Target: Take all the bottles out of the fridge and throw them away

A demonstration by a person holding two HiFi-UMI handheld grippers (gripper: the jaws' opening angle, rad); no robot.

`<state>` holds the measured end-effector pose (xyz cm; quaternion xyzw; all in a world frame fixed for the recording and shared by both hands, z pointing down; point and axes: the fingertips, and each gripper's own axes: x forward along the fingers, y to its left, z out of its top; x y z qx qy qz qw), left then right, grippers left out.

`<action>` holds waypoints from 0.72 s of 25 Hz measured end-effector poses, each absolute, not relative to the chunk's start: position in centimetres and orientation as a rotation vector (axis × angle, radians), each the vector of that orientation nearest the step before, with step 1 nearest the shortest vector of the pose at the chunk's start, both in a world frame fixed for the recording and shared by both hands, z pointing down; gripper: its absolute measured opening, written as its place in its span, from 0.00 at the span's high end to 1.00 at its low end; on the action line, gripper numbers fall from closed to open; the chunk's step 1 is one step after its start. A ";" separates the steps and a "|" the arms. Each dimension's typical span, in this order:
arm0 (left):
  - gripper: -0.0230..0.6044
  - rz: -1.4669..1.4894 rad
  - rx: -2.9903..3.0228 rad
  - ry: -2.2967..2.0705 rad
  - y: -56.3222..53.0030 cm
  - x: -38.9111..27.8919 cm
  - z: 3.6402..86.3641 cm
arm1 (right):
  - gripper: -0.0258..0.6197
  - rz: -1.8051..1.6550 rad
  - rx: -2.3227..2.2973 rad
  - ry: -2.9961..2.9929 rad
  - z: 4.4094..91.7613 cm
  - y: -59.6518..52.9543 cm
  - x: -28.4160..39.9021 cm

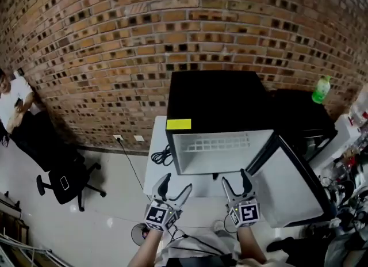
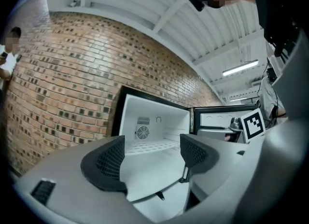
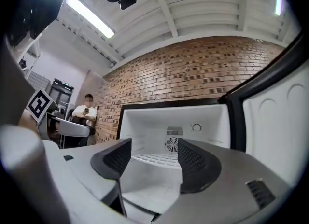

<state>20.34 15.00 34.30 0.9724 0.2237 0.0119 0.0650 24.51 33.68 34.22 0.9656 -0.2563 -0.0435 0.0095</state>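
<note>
A black mini fridge (image 1: 215, 96) stands on a white table (image 1: 154, 176), its door (image 1: 293, 185) swung open to the right. The white inside (image 2: 154, 121) (image 3: 174, 126) shows a wire shelf and a fan grille, and I see no bottle in it. A green bottle (image 1: 321, 89) stands outside, on a black unit to the fridge's right. My left gripper (image 1: 174, 188) (image 2: 152, 155) and right gripper (image 1: 236, 180) (image 3: 154, 160) are side by side in front of the opening, both open with nothing between the jaws.
A yellow sticker (image 1: 178, 124) marks the fridge's top front edge. A coiled black cable (image 1: 163, 156) lies on the table at the fridge's left. A black office chair (image 1: 63, 182) is on the floor at left, with a brick wall behind. Cluttered shelves (image 1: 351, 162) fill the right edge.
</note>
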 end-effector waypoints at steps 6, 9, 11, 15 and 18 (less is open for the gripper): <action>0.41 0.073 2.990 0.722 18.4 22.1 35.5 | 0.46 -0.088 3.113 -0.762 35.0 38.3 24.6; 0.42 0.035 3.003 0.743 19.4 22.3 35.0 | 0.46 -0.107 3.108 -0.814 34.8 38.0 25.1; 0.42 0.009 3.007 0.728 19.7 22.3 34.8 | 0.46 -0.112 3.114 -0.860 34.7 37.7 25.5; 0.43 -0.002 3.000 0.737 22.0 21.1 32.4 | 0.46 -0.087 3.129 -0.940 35.2 37.1 26.1; 0.43 0.020 3.014 0.714 22.1 20.1 33.2 | 0.46 -0.067 3.110 -1.003 35.5 36.4 26.2</action>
